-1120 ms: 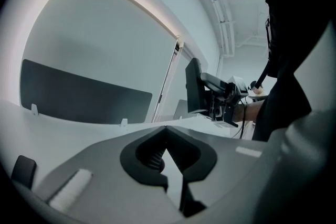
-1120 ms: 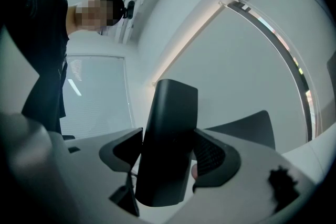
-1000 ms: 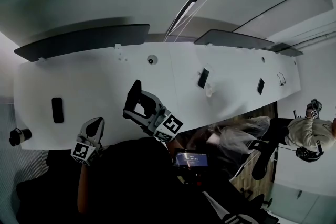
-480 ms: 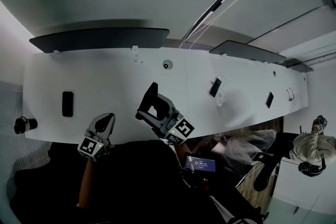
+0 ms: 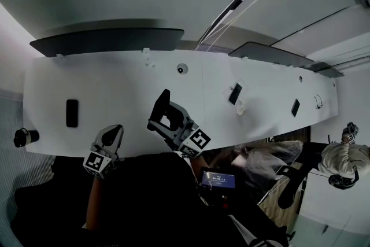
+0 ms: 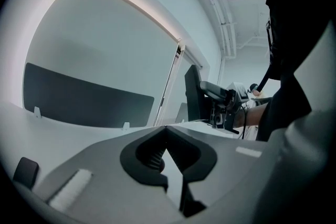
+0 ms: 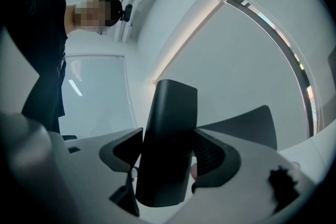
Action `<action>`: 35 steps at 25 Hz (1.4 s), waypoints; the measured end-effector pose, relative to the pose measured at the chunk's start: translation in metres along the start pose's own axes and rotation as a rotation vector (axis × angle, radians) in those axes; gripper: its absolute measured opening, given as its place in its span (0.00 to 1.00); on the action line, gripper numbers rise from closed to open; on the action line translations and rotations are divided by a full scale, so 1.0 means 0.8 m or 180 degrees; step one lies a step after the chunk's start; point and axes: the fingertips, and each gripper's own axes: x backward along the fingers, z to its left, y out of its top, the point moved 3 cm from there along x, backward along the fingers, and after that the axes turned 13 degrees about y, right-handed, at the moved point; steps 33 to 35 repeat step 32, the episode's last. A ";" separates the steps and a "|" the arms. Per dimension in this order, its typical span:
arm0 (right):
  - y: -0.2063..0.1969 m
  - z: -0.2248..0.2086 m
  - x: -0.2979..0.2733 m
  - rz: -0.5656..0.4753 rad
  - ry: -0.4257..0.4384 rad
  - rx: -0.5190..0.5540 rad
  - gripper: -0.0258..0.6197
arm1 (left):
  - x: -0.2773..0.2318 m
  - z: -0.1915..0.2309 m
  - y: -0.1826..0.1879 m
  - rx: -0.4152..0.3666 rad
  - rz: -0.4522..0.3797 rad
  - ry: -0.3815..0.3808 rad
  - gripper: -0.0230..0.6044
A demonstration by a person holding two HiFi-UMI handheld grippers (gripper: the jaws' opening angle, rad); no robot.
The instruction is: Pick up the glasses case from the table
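The glasses case (image 5: 161, 106) is a black oblong box standing upright above the white table (image 5: 115, 84), near its front edge. My right gripper (image 5: 163, 118) is shut on it; in the right gripper view the case (image 7: 168, 139) fills the gap between both jaws and rises well above them. My left gripper (image 5: 113, 135) hangs at the table's front edge, to the left of the right one. Its jaws meet at the tips (image 6: 167, 128) with nothing between them.
A flat black object (image 5: 71, 113) lies at the table's left end and a dark cup (image 5: 25, 137) sits past that end. Two more flat black objects (image 5: 235, 93) (image 5: 295, 107) lie to the right. Dark partition panels (image 5: 110, 41) line the far edge. A person (image 5: 341, 159) sits at far right.
The head view has shifted a little across the table. Both grippers keep their places, and the case stays held in the right gripper.
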 end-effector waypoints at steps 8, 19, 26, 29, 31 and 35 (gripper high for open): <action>-0.002 0.003 -0.002 0.0023 0.0111 -0.0025 0.54 | 0.004 -0.002 -0.005 -0.0043 0.0049 0.0053 0.05; -0.004 0.003 -0.005 0.0045 0.0159 -0.0084 0.54 | 0.003 -0.004 -0.001 -0.0028 0.0106 0.0088 0.05; -0.010 0.002 -0.007 0.0114 0.0143 -0.0099 0.54 | 0.005 -0.001 -0.009 -0.0094 0.0035 0.0040 0.05; -0.015 0.003 -0.008 0.0197 0.0139 -0.0046 0.54 | 0.006 -0.002 -0.009 -0.0067 0.0058 0.0062 0.05; -0.018 0.003 -0.010 0.0257 0.0144 -0.0006 0.54 | 0.006 -0.004 -0.004 -0.0064 0.0084 0.0092 0.05; -0.020 0.004 -0.012 0.0284 0.0149 0.0009 0.54 | 0.006 -0.004 -0.002 -0.0076 0.0093 0.0102 0.05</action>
